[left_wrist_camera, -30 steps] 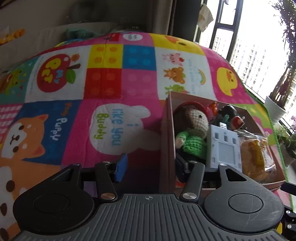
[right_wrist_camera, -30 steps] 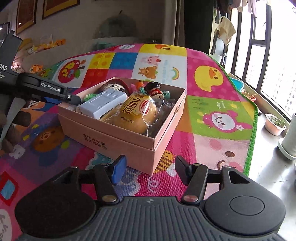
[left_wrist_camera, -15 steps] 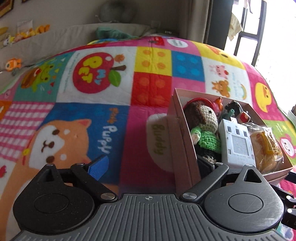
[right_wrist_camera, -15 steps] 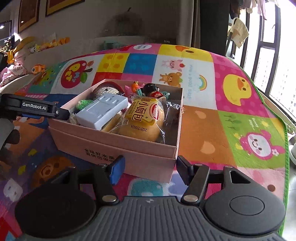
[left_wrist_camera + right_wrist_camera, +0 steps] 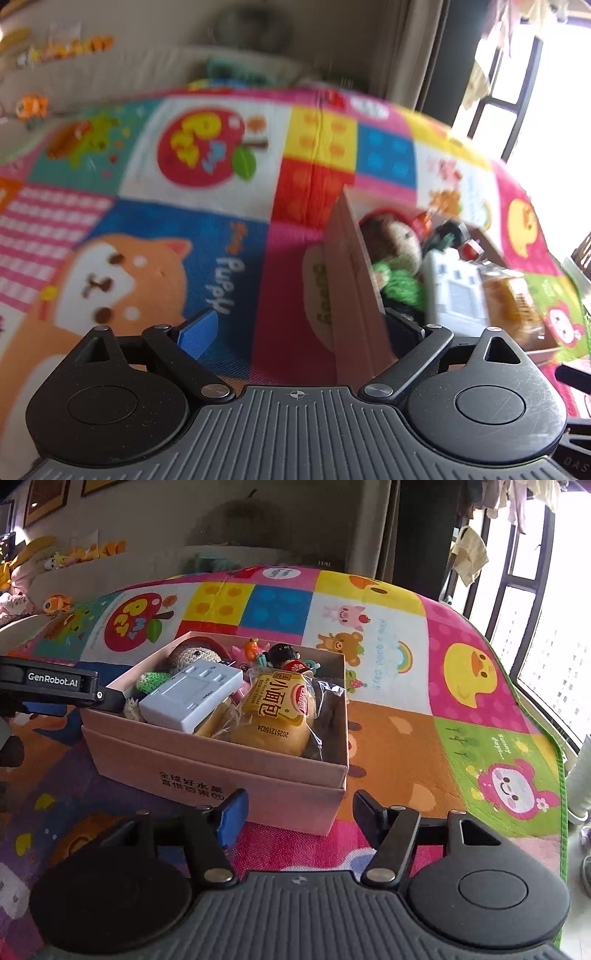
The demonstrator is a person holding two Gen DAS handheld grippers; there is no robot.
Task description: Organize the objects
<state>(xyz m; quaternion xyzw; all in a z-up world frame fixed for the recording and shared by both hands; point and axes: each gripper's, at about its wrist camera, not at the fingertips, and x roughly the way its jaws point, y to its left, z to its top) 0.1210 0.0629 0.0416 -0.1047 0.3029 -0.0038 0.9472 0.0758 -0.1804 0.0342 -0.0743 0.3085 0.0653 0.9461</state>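
The left tongs (image 5: 301, 325) have spread wider since a second ago, straddling the pink box's (image 5: 236, 775) left wall. The box sits centre frame on the play mat (image 5: 388, 627), packed with toys. The right tongs (image 5: 297, 818) gape wide, empty, before its front corner.

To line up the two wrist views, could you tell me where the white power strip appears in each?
Left wrist: white power strip, right of centre, inside the pink box, beside the crochet doll.
Right wrist: left of centre, lying atop the box contents.
Shared landmark: the bread packet next to it.
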